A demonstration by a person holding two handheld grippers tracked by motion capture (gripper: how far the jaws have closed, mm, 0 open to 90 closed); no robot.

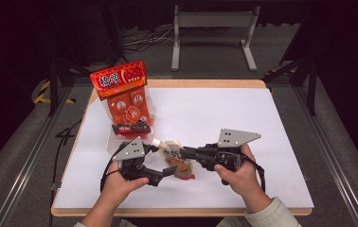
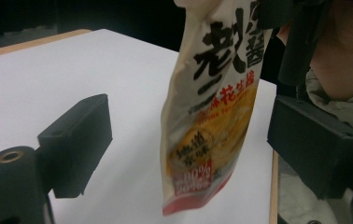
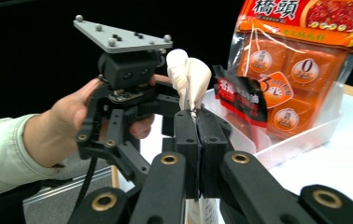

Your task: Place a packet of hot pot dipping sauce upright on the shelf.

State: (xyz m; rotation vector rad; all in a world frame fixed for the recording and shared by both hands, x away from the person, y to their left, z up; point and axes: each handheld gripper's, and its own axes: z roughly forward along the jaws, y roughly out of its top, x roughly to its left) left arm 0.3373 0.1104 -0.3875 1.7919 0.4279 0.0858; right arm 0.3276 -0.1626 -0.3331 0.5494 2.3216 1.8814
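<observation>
A cream and yellow sauce pouch point(image 1: 177, 165) with black characters and a red bottom edge hangs just above the white table top, in front of the person. My right gripper point(image 1: 185, 153) is shut on the pouch's top edge point(image 3: 188, 77), and its jaws point(image 3: 197, 135) are pressed together on the seal. My left gripper point(image 1: 164, 172) is open. The pouch point(image 2: 212, 121) hangs between its spread fingers point(image 2: 79, 140), touching neither. In the right gripper view, the left gripper's body point(image 3: 128, 74) and the hand holding it sit just behind the pouch.
A clear plastic bin point(image 1: 115, 140) stands at the left of the white mat point(image 1: 243, 113). In it are a tall orange snack bag point(image 1: 122, 92) and a small dark packet point(image 1: 130, 128). The table's front edge point(image 1: 182, 212) is close to the hands. A metal stand point(image 1: 212, 33) is beyond the table.
</observation>
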